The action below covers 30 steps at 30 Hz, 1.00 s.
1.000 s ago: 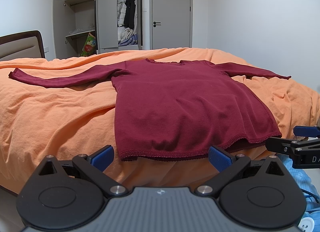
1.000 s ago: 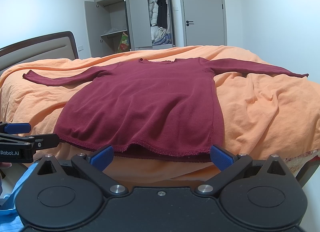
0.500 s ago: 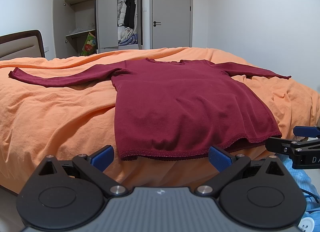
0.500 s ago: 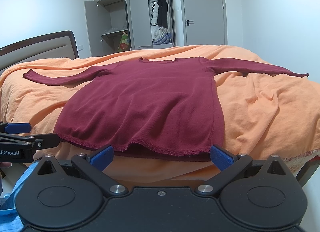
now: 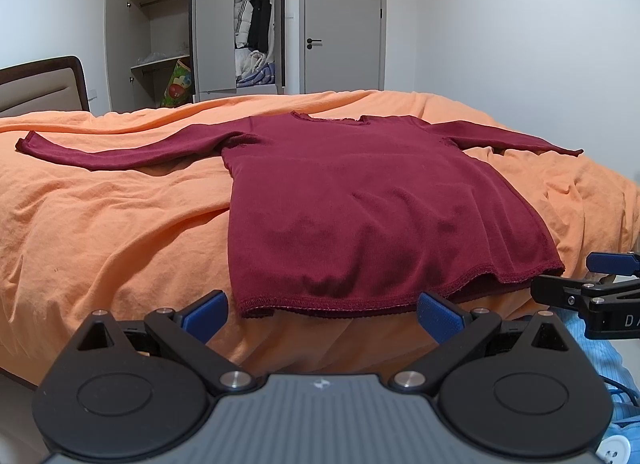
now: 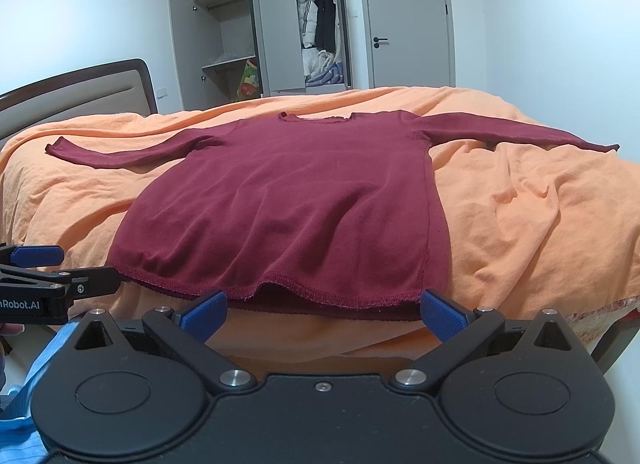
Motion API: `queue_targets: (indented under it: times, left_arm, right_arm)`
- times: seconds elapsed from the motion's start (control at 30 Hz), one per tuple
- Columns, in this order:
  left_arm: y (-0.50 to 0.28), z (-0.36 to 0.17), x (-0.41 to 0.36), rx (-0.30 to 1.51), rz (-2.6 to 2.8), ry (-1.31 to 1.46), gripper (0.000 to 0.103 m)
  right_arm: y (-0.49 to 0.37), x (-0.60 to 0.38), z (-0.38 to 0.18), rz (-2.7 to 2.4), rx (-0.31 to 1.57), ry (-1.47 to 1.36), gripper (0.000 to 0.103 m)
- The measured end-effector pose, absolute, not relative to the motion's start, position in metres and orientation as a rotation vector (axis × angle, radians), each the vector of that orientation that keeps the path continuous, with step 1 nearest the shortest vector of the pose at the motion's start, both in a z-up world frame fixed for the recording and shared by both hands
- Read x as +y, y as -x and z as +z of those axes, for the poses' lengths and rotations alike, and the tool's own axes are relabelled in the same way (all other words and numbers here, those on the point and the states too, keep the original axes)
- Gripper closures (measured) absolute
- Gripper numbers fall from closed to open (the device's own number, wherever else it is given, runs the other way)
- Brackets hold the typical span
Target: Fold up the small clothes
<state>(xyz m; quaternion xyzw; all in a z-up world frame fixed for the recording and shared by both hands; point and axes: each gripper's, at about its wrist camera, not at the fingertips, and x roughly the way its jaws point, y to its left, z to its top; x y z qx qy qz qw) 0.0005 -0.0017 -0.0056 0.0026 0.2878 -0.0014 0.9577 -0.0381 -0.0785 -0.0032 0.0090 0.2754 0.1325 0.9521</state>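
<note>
Left wrist view: dark red long-sleeved knit top [image 5: 360,207] lies flat, sleeves spread, on the rumpled orange bedsheet [image 5: 100,232], hem toward 6 o'clock. Left gripper [image 5: 322,314] and right gripper [image 6: 322,314] hover short of it, fingers spread, empty. Risk: a pinch at the hem could catch sheet too, or only one layer.

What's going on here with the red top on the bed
A person holds a gripper in each hand at the foot of a bed with an orange bedspread. A maroon long-sleeved top lies flat on it, sleeves spread, hem nearest the grippers. The left gripper and right gripper are both open, just short of the hem, touching nothing. No fold has been made yet.
</note>
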Motion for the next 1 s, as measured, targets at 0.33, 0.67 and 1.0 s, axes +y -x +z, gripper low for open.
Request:
queue_targets:
  times: [0.33,0.67,1.0]
  left_arm:
    - [-0.037,0.004,0.003,0.615,0.003,-0.022,0.000]
    - [-0.121,0.016,-0.002,0.615,0.029,-0.071,0.000]
    - [-0.232,0.029,-0.018,0.568,0.045,-0.043,0.000]
  right_arm:
    - [0.009,-0.094,0.011,0.262,0.564,-0.091,0.000]
    - [-0.035,-0.128,0.014,0.130,0.484,-0.209,0.000]
    - [-0.105,-0.179,0.005,0.042,0.458,-0.242,0.000]
